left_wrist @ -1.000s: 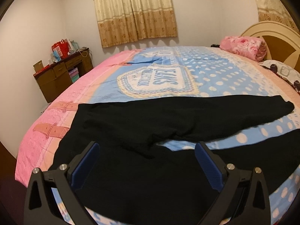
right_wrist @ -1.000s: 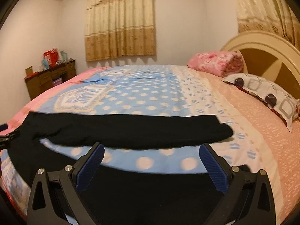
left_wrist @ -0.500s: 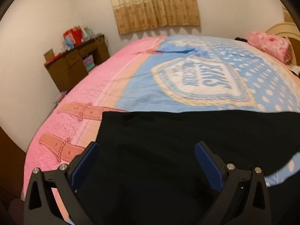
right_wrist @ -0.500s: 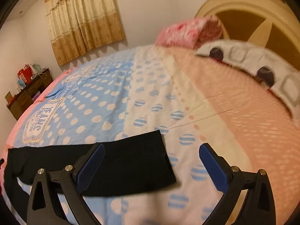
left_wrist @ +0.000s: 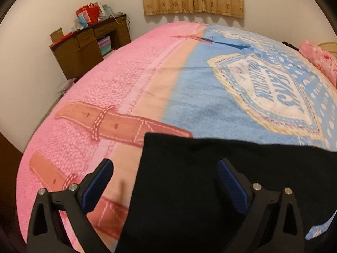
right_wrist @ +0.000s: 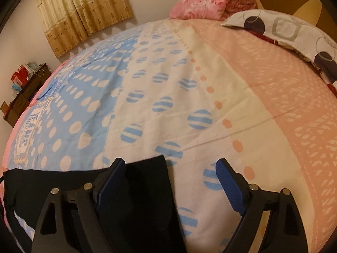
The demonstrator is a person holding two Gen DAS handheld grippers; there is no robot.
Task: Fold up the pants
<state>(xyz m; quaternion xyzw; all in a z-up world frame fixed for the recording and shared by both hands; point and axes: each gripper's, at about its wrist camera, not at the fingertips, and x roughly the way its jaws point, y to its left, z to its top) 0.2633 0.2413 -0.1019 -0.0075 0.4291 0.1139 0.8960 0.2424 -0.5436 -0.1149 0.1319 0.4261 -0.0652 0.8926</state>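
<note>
Item: black soft-fabric pants (left_wrist: 210,189), spread flat on a wide bed under a pink, blue and peach printed blanket (left_wrist: 118,88).

Waist end: lay at the pink side, its far corner beside a printed brown strap motif (left_wrist: 118,124). Left gripper (left_wrist: 165,179), jaws wide apart, nothing held; since a second ago it had swung from the crotch area to straddle the waist edge.

Leg end: the cuff (right_wrist: 147,181) lay on the cream band. Right gripper (right_wrist: 169,179), jaws wide apart, empty; it had travelled from mid-leg to straddle the cuff.

Assessment: both ends now bracketed; the pinch for a first fold appeared imminent, nothing yet folded.

Also present: patterned pillow (right_wrist: 294,29), brown wooden dresser (left_wrist: 84,50).
</note>
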